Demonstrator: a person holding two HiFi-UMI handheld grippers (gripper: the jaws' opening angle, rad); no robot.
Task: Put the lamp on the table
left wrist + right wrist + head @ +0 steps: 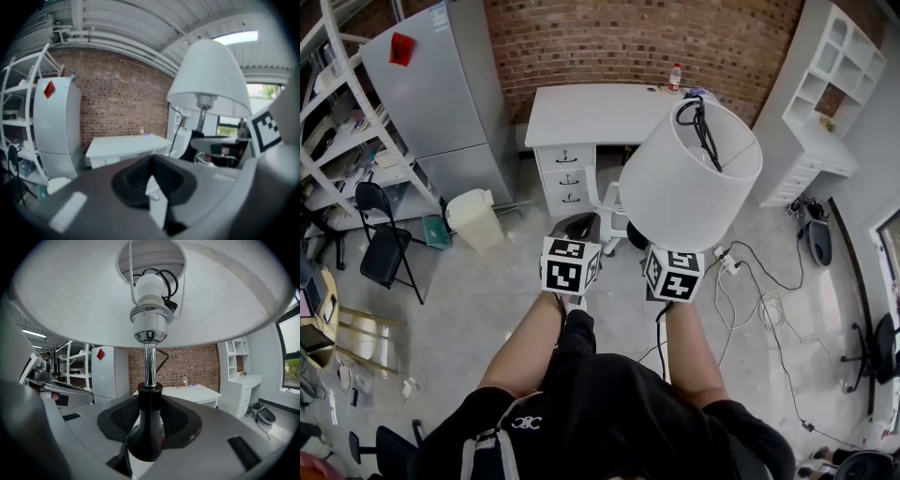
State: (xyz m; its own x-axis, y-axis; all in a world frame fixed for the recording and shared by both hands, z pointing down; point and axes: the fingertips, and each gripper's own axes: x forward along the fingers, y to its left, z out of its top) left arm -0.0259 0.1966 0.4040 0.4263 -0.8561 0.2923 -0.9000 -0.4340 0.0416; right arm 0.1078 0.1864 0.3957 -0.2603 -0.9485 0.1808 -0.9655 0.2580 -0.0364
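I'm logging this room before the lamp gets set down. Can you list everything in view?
lamp: one, white shade, chrome stem, black base; held up in front of the table
table: one, white, drawers; against the brick wall
bottle: one, pale, red top; back of the table
fridge: one, grey, red sticker; left of the table
bin: one, cream; before the fridge
folding chair: one, black; left of the bin
shelf rack: one, white; far left
shelf unit: one, white; right
cables: several, black and white; floor, right
left gripper: one, grey; jaws together, empty
right gripper: one, grey; closed on the lamp's base
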